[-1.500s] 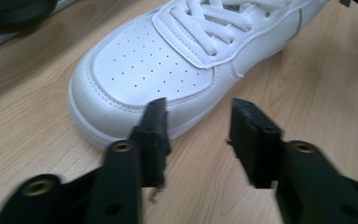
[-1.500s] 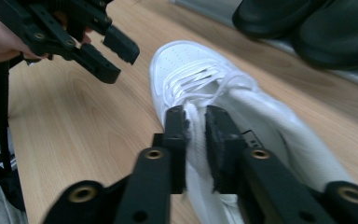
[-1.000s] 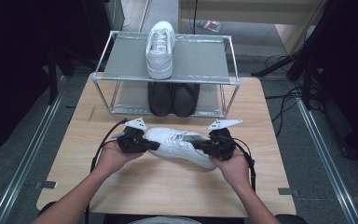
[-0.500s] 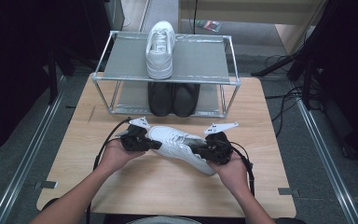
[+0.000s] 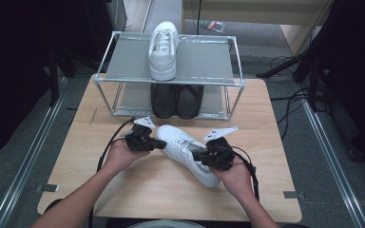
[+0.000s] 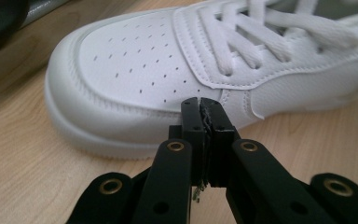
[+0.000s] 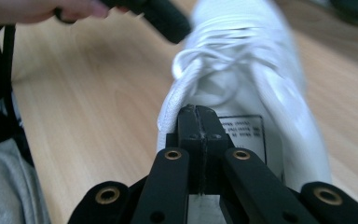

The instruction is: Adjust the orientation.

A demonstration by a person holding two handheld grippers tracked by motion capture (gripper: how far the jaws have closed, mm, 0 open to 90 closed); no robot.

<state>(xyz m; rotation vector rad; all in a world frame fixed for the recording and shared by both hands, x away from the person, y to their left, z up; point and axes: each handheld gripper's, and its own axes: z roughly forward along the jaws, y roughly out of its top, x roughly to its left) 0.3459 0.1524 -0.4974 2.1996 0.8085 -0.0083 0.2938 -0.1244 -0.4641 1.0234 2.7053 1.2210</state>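
Observation:
A white lace-up sneaker [image 5: 185, 152] lies slantwise on the wooden table [image 5: 138, 194], toe to the upper left and heel near the person's right hand. My left gripper [image 5: 160, 144] is shut, its tips touching the side of the toe cap [image 6: 130, 70]. In the left gripper view the left gripper [image 6: 200, 105] has its jaws pressed together with no part of the shoe between them. My right gripper [image 5: 197, 156] is shut too. In the right gripper view the right gripper [image 7: 198, 112] rests at the rim of the sneaker's [image 7: 242, 70] opening, by the tongue label.
A metal two-shelf rack [image 5: 123, 57] stands at the table's far side. A second white sneaker [image 5: 164, 47] sits on its top shelf and a pair of black shoes [image 5: 177, 99] on the lower one. Cables [image 5: 290, 95] lie on the floor to the right.

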